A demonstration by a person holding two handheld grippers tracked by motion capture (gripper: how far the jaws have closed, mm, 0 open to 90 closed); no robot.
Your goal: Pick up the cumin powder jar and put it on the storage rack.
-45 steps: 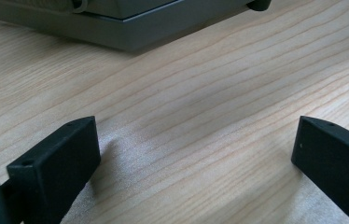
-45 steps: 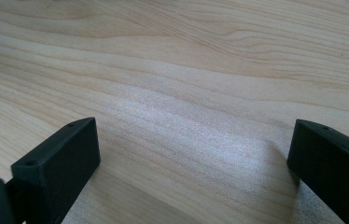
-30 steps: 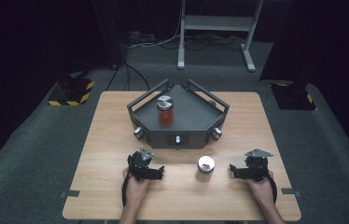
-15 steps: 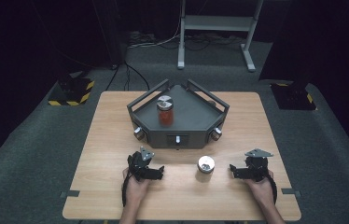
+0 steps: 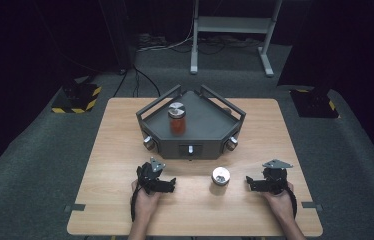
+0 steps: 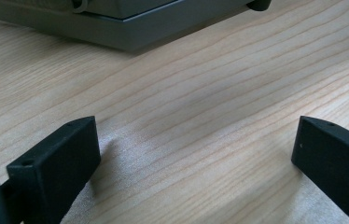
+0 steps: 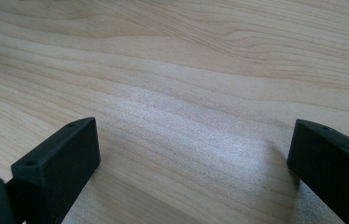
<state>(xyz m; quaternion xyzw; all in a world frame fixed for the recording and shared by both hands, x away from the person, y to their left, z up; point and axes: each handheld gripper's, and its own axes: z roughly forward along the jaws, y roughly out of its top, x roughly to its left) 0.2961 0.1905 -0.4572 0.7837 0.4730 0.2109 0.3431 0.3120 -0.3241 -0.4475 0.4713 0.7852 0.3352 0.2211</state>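
A grey angular fixture stands at the middle back of the wooden table. On its deck stands a jar of red contents with a silver lid. A small silver-topped cylinder sits on the table in front of the fixture. My left gripper rests low at the front left, open, pointing right; its jaws stand wide apart over bare wood, with the fixture's base beyond. My right gripper rests at the front right, open, pointing left toward the cylinder, its jaws wide over bare wood.
Knobs stick out of the fixture's front corners. Dark carpet surrounds the table. A metal stand and cables lie behind, and yellow-black striped blocks sit on the floor at the left.
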